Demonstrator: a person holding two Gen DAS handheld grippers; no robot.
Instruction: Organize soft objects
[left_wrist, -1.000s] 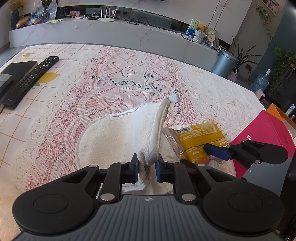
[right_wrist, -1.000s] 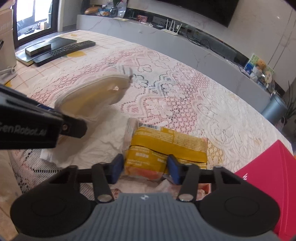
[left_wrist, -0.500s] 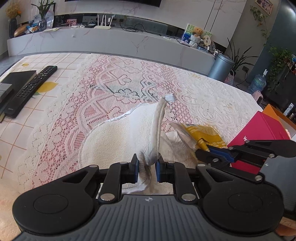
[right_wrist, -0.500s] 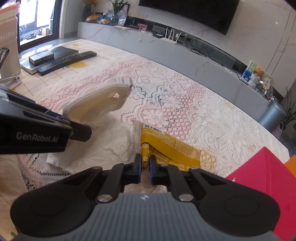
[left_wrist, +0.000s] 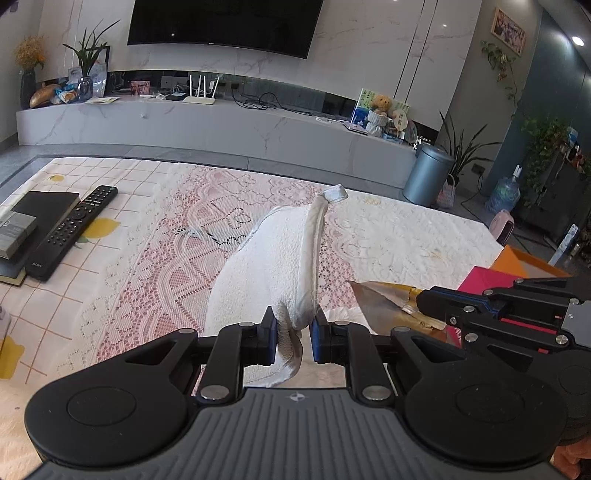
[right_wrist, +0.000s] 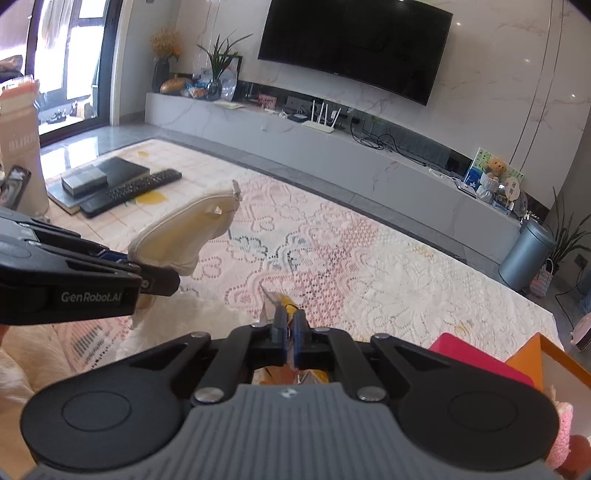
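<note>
The left gripper (left_wrist: 293, 332) pinches the white slipper (left_wrist: 273, 269) at mid-frame, lifting it clear. The right gripper (right_wrist: 290, 330), lower centre, is clamped on what is probably a yellow snack packet (left_wrist: 391, 301), for sorting.

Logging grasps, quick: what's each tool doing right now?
Left tool: shut on the white slipper.
Right tool: jaws just closed, pinching the yellow snack packet.

The yellow packet (right_wrist: 280, 306) is mostly hidden behind the right tool (right_wrist: 290, 328); its print cannot be read.
</note>
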